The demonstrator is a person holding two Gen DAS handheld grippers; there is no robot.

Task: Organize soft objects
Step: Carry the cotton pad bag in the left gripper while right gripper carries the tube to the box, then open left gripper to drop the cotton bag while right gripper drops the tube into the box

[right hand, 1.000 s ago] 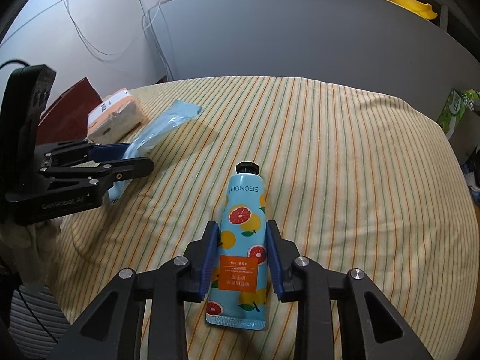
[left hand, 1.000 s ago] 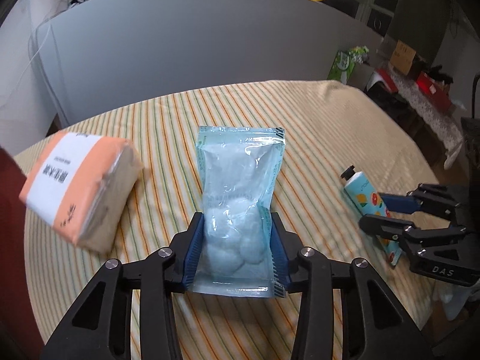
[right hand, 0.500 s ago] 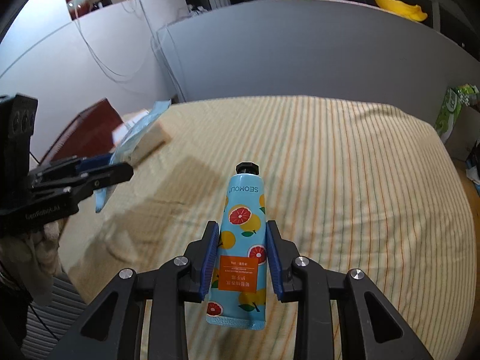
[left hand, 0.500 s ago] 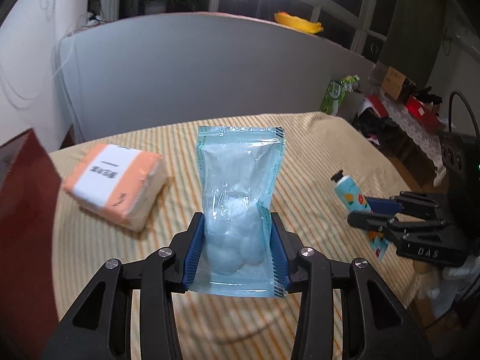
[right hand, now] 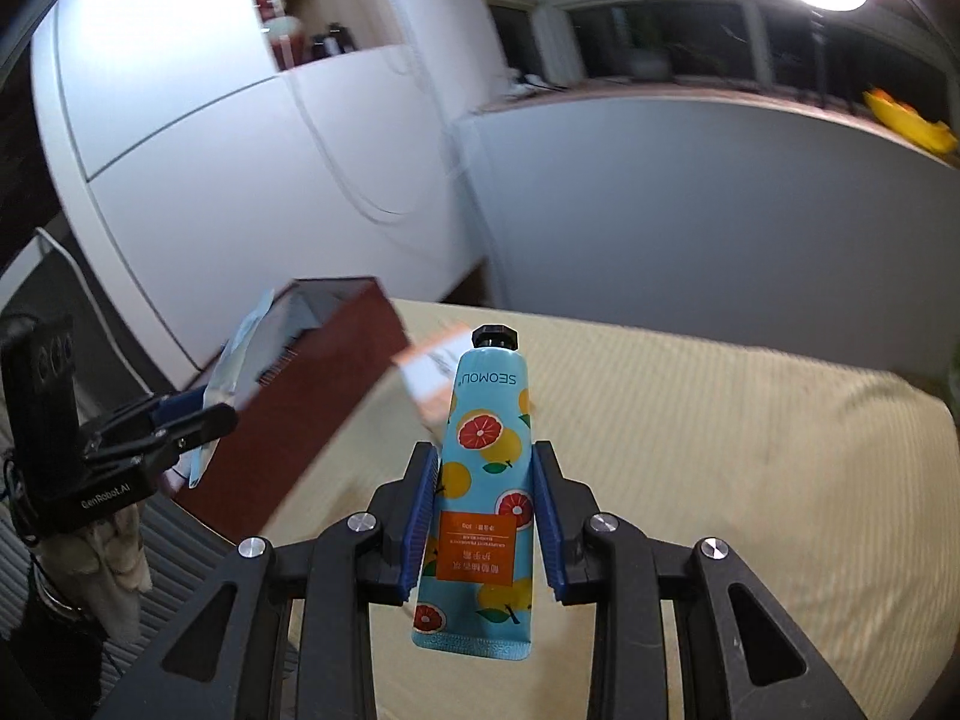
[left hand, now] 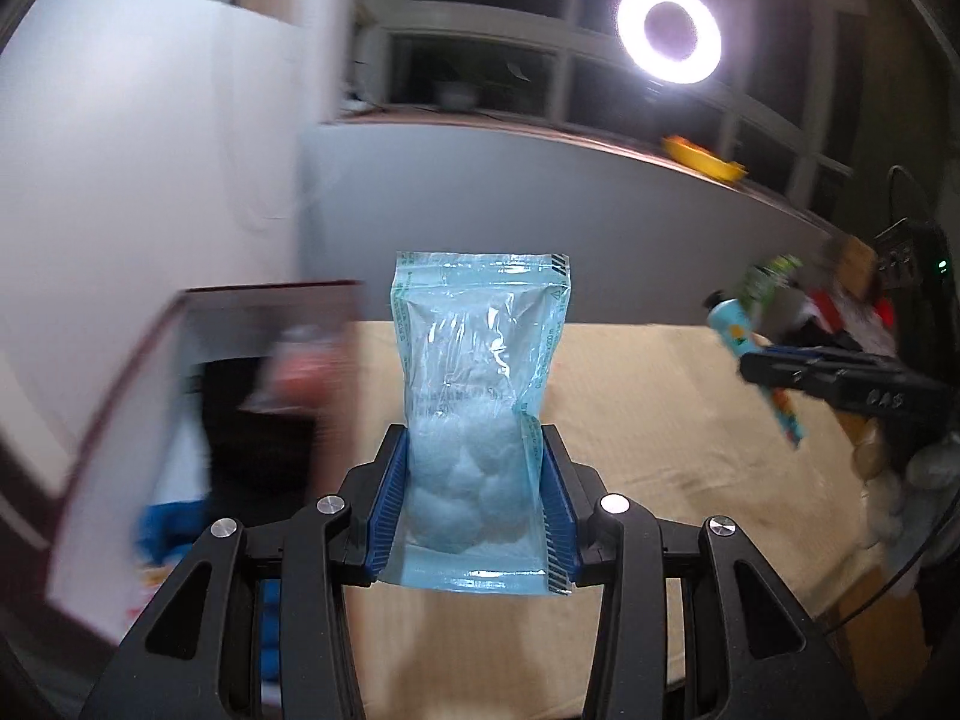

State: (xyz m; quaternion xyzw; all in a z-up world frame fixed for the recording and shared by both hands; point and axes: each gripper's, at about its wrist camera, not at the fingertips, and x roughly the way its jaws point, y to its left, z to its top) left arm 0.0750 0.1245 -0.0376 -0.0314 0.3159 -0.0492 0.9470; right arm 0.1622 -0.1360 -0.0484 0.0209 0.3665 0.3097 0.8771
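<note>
Fingers [left hand: 384, 510] of the left gripper [left hand: 475, 504] are closed against both side edges of a clear blue pouch [left hand: 477, 396], which is held upright between the blue pads and is seen to be filled with white cotton-like balls at its lower end. Beyond and to the left of these fingers, an open dark red box [left hand: 120, 396] is seen, heavily blurred; its contents cannot be identified. Fingers [right hand: 420, 516] of the right gripper [right hand: 483, 516] are closed on the lower half of a blue grapefruit-print tube [right hand: 489, 480], held cap-up above the striped tablecloth [right hand: 720, 480]. Beyond the tube and just left of it, an orange and white tissue pack [right hand: 429, 372] is partly hidden. Farther left, the box is seen tilted, with the left gripper beside it.
</note>
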